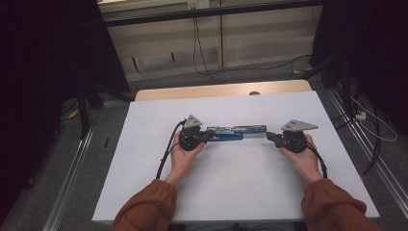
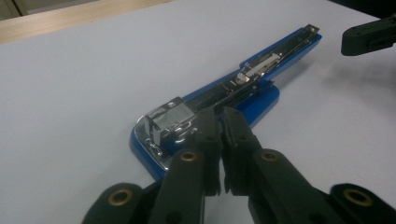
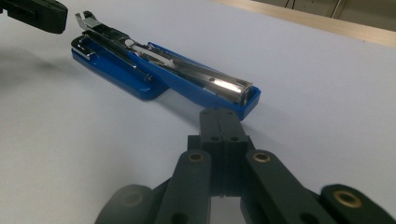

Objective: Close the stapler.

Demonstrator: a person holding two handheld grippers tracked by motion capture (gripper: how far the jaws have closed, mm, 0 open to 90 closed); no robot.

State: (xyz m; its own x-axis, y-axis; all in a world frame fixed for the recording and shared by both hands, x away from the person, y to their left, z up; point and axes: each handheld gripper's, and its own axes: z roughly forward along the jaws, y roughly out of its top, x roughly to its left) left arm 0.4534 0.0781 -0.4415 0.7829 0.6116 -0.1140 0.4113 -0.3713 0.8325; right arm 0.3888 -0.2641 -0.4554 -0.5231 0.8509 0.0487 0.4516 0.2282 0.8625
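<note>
Two sets of fingers sat together, nothing clamped. The left gripper [image 2: 223, 122] had its tips touching the hinge end of the blue stapler [image 2: 219, 95], likely to pin it; the right gripper [image 3: 224, 122] waited just short of the far end. The stapler lay swung open, flat mid-desk [image 1: 231, 192], its metal channel up. No readable writing anywhere.
</note>
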